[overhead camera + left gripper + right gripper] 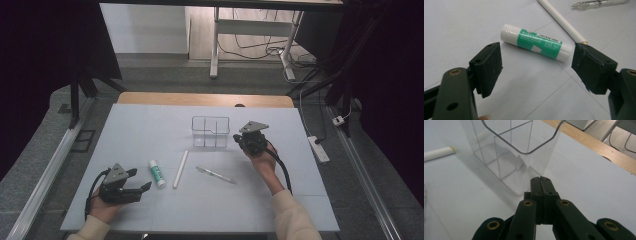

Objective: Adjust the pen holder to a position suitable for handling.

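The clear divided holder (210, 132) stands upright on the pale blue-grey mat (150, 130), toward the far side of it, and its compartments look empty; in the right gripper view its transparent walls (524, 157) show nothing inside but the thin partitions, though glare on the plastic makes the far cells hard to read. The right gripper (248, 142) sits just right of the holder, close to its wall without touching it, its jaws pressed flat together with nothing between them (541, 181). Nearer the person than the holder lie three loose things, each apart from the others: a white stick (180, 169), a slim clear pen (215, 174) to its right, and a glue stick (157, 173) to its left. The glue stick, white with a green label (536, 43), lies flat on its side, its long axis running from near the person toward the far side, leaning a little left at the far end. The left gripper (139, 180) rests well to the near left of the holder, just left of the glue stick, jaws spread wide and empty, with the glue stick lying beyond the gap between its pads (489, 68). Bare mat lies open left of the holder, and a strip of wooden table edge (200, 99) shows beyond the mat's far side.
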A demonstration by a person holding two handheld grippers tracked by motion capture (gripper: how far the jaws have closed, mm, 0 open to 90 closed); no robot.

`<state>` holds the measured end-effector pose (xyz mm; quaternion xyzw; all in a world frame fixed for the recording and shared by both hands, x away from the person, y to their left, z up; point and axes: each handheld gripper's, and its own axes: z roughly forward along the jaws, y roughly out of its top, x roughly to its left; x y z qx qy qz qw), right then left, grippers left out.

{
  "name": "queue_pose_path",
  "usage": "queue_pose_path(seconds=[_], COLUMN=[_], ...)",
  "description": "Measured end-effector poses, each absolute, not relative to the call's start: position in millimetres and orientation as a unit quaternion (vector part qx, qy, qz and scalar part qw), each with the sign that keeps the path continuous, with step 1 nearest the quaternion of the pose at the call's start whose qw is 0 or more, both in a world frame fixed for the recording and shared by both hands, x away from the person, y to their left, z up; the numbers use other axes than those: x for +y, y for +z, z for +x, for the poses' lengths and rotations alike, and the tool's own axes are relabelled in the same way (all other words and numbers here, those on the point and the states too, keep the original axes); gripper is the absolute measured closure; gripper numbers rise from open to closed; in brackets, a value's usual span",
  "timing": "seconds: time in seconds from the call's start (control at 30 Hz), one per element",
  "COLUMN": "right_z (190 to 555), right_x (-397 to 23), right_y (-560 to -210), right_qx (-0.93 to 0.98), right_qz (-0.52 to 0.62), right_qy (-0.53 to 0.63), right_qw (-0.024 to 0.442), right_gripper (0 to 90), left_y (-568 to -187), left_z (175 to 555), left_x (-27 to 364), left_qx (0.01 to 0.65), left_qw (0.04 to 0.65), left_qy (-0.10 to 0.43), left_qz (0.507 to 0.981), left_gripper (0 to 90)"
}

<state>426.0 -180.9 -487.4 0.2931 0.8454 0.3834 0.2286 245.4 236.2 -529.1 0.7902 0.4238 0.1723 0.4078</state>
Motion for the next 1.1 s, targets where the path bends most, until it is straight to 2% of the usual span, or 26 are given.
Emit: queue_pose_path(seconds=[0.07,0.3,0.47,0.67,1.1], right_z=[422.2,410.1,403.0,390.7,367.9], right_x=[-183.1,-191.5,-198.6,-207.1,-228.5], right_y=[-486.7,-488.2,-485.2,-481.1,-478.5], right_qx=[0.845,0.85,0.849,0.85,0.854], right_qz=[0.29,0.279,0.277,0.273,0.27], right_qy=[0.391,0.397,0.404,0.404,0.401], right_qw=[0.22,0.204,0.199,0.2,0.193], right_gripper=[87.3,67.4,58.6,53.0,48.0], left_y=[-529.6,-529.7,-529.7,-527.5,-527.3], left_z=[245.8,245.7,245.8,244.4,243.4], left_x=[236.4,237.0,237.3,235.5,238.1], left_qx=[0.425,0.425,0.425,0.419,0.417], left_qw=[0.406,0.406,0.408,0.412,0.418], left_qy=[0.173,0.176,0.176,0.181,0.179], left_qz=[0.79,0.79,0.789,0.789,0.787], left_gripper=[24.6,24.6,24.5,24.6,24.8])
